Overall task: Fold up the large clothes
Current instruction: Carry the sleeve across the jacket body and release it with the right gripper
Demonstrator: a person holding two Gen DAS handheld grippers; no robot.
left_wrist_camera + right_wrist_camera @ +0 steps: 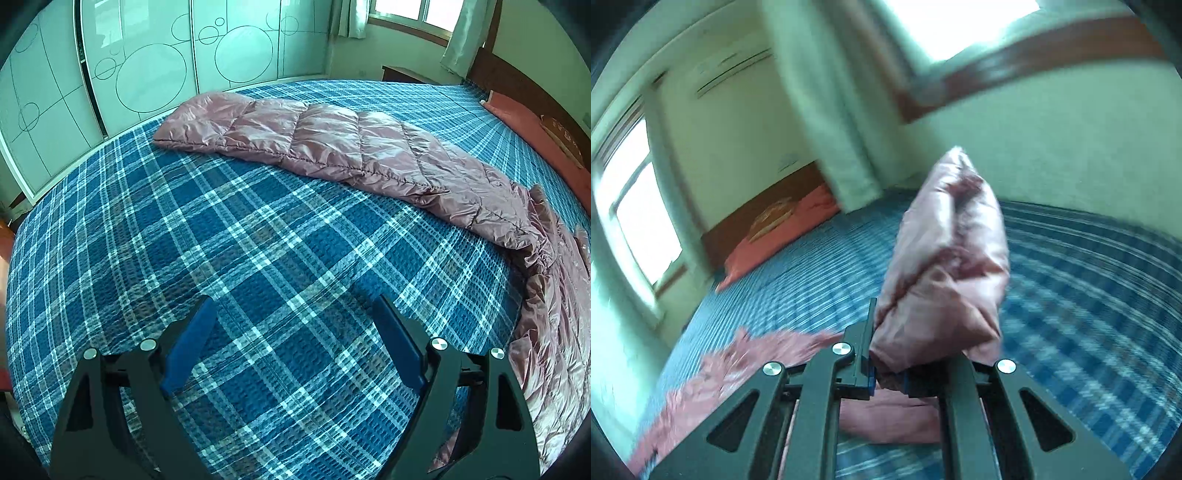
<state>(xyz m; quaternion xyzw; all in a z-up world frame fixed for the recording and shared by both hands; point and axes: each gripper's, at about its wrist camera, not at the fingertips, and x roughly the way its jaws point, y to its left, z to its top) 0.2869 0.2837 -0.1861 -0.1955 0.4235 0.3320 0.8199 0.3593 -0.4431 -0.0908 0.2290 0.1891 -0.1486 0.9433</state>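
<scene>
A pink quilted down jacket (332, 144) lies on the blue plaid bedspread (258, 240), one long sleeve stretched toward the far left and its body bunched at the right edge. My left gripper (295, 332) hovers over bare bedspread, jaws wide open with nothing between its blue pads, well short of the sleeve. In the blurred right wrist view, my right gripper (890, 369) is shut on a puffy end of the pink jacket (945, 266), which sticks up past the fingers. More pink fabric (746, 362) lies on the bed below and to the left.
Sliding wardrobe doors (147, 66) with circle patterns line the far side of the bed. A wooden headboard (491, 70), a red pillow (524, 118) and a curtained window (406, 11) stand at the right. A wall air conditioner (731, 70) is mounted high in the right wrist view.
</scene>
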